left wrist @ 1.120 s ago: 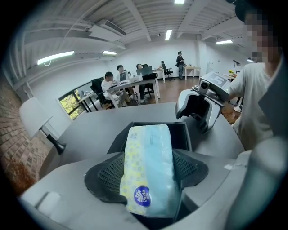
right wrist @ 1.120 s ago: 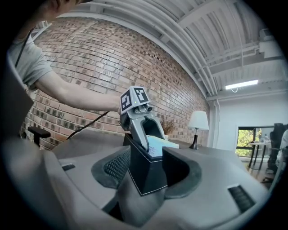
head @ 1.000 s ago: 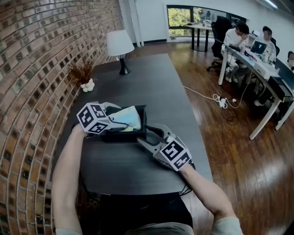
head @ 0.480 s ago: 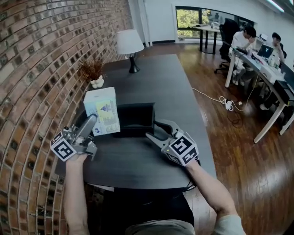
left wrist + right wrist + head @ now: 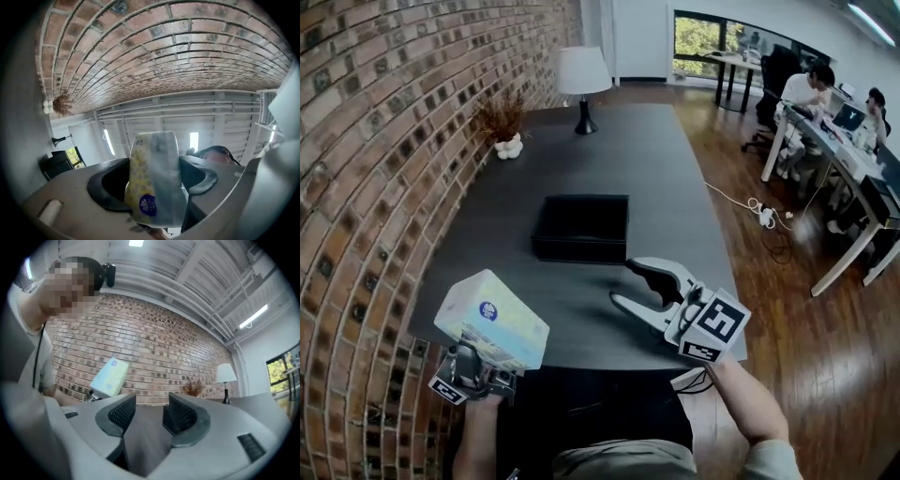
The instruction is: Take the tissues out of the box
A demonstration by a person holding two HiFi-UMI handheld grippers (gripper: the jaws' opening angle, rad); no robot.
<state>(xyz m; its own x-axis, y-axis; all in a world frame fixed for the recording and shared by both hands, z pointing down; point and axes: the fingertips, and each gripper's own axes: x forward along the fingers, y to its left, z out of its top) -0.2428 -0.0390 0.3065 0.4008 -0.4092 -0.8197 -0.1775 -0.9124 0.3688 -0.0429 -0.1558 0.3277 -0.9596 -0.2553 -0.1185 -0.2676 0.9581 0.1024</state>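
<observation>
At the near left corner of the scene, off the edge of the dark grey tabletop (image 5: 628,159) and close to the red brick wall (image 5: 375,141), the left gripper (image 5: 157,183) holds up the soft plastic-wrapped pack of tissues (image 5: 492,319), pale yellow and light blue with a round dark-blue logo. Its fingers are clenched on the lower part of the pack, which stands up between them in the left gripper view. The pack is in the air, well apart from the shallow black rectangular box (image 5: 581,250), which sits open in the middle of the tabletop. The box's inside looks dark and bare, though the shadow makes it hard to rule out something flat at the bottom.

The right gripper (image 5: 623,281) hovers over the near edge of the tabletop, just short of the box, with its fingers released and nothing between them.

By my reading the main step is done, since the tissues are already out of the box. What is probably left is to set the pack down and let go.
</observation>
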